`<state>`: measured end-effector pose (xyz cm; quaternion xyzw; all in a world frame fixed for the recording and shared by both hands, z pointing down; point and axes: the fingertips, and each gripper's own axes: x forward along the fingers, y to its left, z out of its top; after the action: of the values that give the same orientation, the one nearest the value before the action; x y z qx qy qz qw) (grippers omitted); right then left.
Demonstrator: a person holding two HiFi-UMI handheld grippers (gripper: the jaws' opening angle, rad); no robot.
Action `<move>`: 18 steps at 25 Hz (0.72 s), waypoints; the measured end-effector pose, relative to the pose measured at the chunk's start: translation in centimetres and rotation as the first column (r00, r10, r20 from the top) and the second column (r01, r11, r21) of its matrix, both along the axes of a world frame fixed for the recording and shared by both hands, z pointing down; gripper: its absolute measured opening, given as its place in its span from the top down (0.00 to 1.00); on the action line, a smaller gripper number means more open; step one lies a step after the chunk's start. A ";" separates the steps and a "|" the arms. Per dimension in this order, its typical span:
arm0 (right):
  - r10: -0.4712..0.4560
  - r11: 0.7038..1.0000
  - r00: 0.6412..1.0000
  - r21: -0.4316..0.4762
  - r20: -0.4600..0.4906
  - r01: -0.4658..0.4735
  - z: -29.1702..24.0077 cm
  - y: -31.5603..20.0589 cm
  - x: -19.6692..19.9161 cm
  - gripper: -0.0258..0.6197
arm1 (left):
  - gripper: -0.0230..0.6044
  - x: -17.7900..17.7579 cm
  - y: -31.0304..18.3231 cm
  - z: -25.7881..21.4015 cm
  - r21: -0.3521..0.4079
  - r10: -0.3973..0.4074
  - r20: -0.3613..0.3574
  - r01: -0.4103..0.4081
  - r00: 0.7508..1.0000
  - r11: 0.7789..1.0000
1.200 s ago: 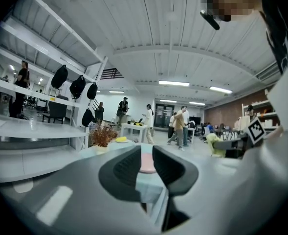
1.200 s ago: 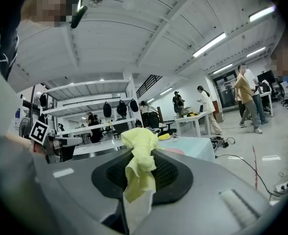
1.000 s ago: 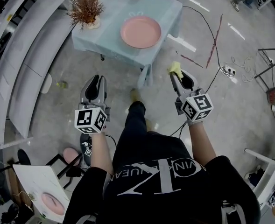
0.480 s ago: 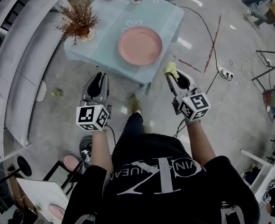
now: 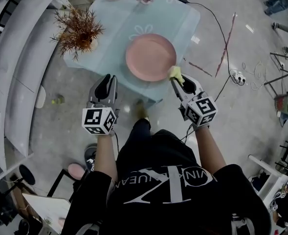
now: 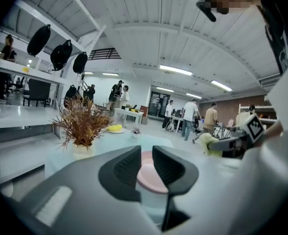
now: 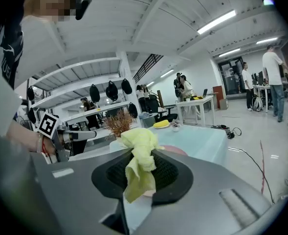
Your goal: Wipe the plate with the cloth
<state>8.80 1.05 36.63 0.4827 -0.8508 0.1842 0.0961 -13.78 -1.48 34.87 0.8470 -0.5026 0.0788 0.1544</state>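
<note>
The right tongs (image 5: 178, 82) clamped the cloth (image 5: 175, 73) just short of the plate (image 5: 150, 57) ahead; the left tongs (image 5: 106, 84) stood slightly apart, empty. Unsteadied, the plate might slide under wiping.

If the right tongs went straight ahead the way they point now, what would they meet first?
Probably the pink plate: the right tongs, shut on the yellow cloth, aim at its near right edge, cloth leading. Their height above the table is unclear.
</note>
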 end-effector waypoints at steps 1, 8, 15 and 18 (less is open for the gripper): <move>-0.005 1.000 1.000 -0.006 -0.004 0.005 0.4 -0.6 -0.3 0.82 | 0.96 0.1 -0.6 0.6 -0.011 0.007 0.000 -0.007 1.000 1.000; -0.098 0.991 0.991 -0.104 -0.096 0.088 4.8 -3.6 -2.6 0.82 | 0.96 0.7 -3.5 5.2 -0.099 0.013 -0.007 -0.014 1.000 0.995; -0.292 0.948 0.913 -0.213 -0.286 0.237 9.9 -6.8 -5.4 0.82 | 0.96 0.7 -4.6 10.1 -0.216 -0.060 -0.016 0.055 0.998 0.975; -0.398 0.911 0.859 -0.247 -0.321 0.330 11.7 -7.7 -7.3 0.82 | 0.96 1.0 -4.6 11.9 -0.268 -0.086 -0.004 0.082 0.996 0.960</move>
<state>1.45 -6.70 48.36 0.3272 -0.8733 0.1475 0.3293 -12.81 -6.10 46.79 0.7969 -0.5215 0.1328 0.2746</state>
